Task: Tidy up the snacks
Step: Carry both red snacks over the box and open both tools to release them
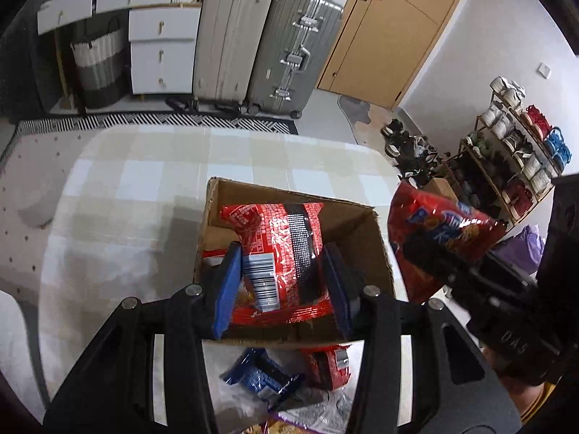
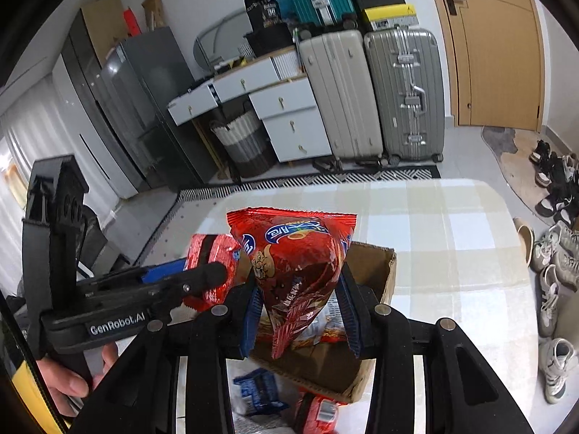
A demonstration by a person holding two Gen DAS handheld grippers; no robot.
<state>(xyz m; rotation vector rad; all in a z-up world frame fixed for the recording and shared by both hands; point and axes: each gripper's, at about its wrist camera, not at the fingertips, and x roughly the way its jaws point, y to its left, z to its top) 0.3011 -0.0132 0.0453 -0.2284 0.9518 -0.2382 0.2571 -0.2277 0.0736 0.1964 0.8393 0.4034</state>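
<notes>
Left wrist view: our left claw (image 1: 286,282) grips a red packet (image 1: 278,249), our right claw (image 2: 300,311) a red bag (image 2: 300,264); we lower both squarely into the cardboard box (image 1: 362,231) before releasing.

Two tools, the left (image 1: 286,282) and the right (image 2: 300,311), each clamped on one red snack bag: one at lower centre of the left view (image 1: 278,253), one at centre of the right view (image 2: 296,264). One cardboard box (image 1: 365,231) on one checked bench (image 1: 144,181). Below the box, one blue packet (image 1: 260,379) and one more red packet (image 1: 329,365); at top, two upright suitcases, beige (image 1: 231,36) and grey (image 1: 293,50).
</notes>
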